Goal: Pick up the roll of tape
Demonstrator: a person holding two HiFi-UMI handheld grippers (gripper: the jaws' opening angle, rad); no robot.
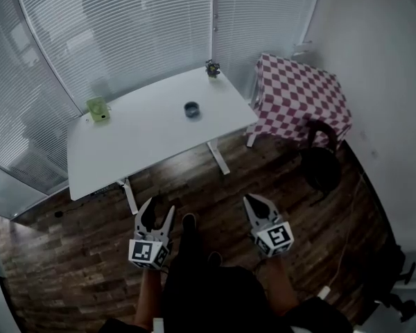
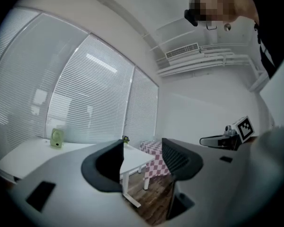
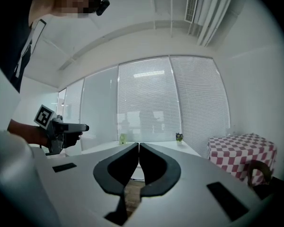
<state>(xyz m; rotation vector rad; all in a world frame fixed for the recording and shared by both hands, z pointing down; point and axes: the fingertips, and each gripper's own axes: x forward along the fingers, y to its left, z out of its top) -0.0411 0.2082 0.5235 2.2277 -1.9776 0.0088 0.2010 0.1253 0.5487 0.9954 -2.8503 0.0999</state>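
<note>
A dark roll of tape (image 1: 191, 109) lies flat near the middle of the white table (image 1: 145, 134) in the head view. Both grippers hang over the wooden floor, well short of the table's near edge. My left gripper (image 1: 157, 212) is open, with a clear gap between its jaws (image 2: 142, 162) and nothing in it. My right gripper (image 1: 255, 203) is shut, its jaw tips touching (image 3: 138, 148) and empty. The tape cannot be made out in either gripper view.
A green gadget (image 1: 98, 109) stands at the table's left back, and a small plant (image 1: 212, 68) at its far right corner. To the right are a table with a red checked cloth (image 1: 301, 96) and a black chair (image 1: 321, 158). Window blinds (image 1: 125, 26) line the back wall.
</note>
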